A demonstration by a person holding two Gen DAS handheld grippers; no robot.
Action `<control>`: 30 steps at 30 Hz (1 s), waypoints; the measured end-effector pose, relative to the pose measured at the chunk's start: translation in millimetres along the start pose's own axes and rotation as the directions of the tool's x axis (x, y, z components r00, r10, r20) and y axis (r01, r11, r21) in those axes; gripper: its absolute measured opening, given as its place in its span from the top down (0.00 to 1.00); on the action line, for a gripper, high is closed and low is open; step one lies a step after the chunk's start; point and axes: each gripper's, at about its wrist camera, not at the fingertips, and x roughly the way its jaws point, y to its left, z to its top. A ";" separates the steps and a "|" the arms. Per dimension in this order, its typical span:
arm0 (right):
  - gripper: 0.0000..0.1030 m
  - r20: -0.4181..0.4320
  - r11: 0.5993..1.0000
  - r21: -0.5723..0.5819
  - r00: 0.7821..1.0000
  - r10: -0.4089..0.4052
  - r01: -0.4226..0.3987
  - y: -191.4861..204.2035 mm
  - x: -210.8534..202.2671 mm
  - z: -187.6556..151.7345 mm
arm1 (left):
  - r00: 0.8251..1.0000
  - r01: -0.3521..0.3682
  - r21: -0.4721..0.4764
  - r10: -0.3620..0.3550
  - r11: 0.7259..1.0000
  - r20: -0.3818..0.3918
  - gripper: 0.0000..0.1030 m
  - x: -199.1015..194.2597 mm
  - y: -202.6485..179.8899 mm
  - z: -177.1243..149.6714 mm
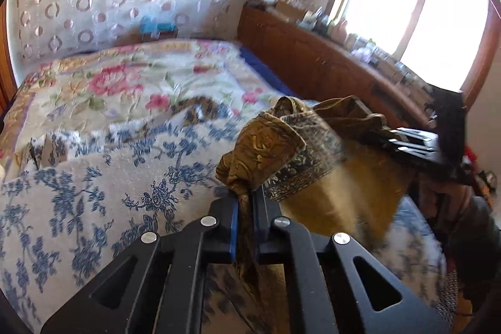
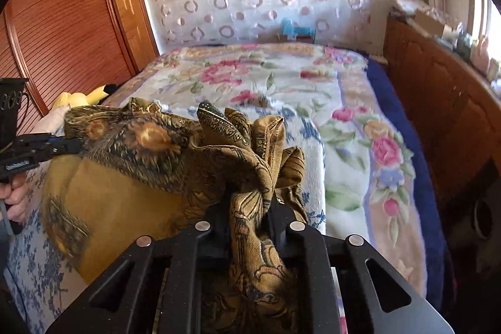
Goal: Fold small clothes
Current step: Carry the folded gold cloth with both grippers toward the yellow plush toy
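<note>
A mustard-brown patterned cloth (image 1: pixel 272 143) with a dark printed border hangs between both grippers above the bed. My left gripper (image 1: pixel 247 193) is shut on a bunched corner of it, the fabric pinched between the blue pads. In the right wrist view my right gripper (image 2: pixel 250 202) is shut on another gathered corner of the same cloth (image 2: pixel 150 146), folds spilling over the fingers. The other gripper shows in each view: the right one (image 1: pixel 413 143) at the cloth's far edge, the left one (image 2: pixel 59 146) at the cloth's left edge, held by a hand (image 2: pixel 15 196).
Below lies a bed with a blue-flowered cover (image 1: pixel 94 183) and a pink-flowered blanket (image 2: pixel 281 77). A wooden headboard shelf (image 1: pixel 328 52) with small items runs along the right under a bright window (image 1: pixel 416 5). A wooden louvred wardrobe (image 2: pixel 62 21) stands left.
</note>
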 end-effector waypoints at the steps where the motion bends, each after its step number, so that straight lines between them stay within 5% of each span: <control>1: 0.85 0.016 1.000 -0.009 1.000 -0.004 0.004 5.6 -5.1 0.7 | 1.000 0.012 0.000 -0.012 1.000 0.016 0.93 -12.0 -2.5 -1.6; 5: 0.85 0.074 0.998 -0.061 0.997 0.027 -0.023 33.7 -28.0 8.3 | 0.997 0.021 -0.015 -0.020 1.000 0.079 0.93 -58.9 -4.7 -12.4; 14: 0.86 0.181 0.961 -0.232 0.965 0.191 -0.147 134.3 -51.5 20.8 | 0.973 -0.100 -0.128 0.123 0.987 0.195 0.93 -168.3 34.0 -57.8; 22: 0.86 0.177 0.889 -0.380 0.923 0.342 -0.256 222.9 -24.3 67.5 | 0.918 -0.247 -0.247 0.308 0.937 0.251 0.93 -238.7 89.7 -90.1; 30: 0.86 0.149 0.814 -0.493 0.893 0.425 -0.306 279.8 20.1 114.2 | 0.863 -0.353 -0.315 0.436 0.881 0.253 0.93 -265.2 129.9 -104.7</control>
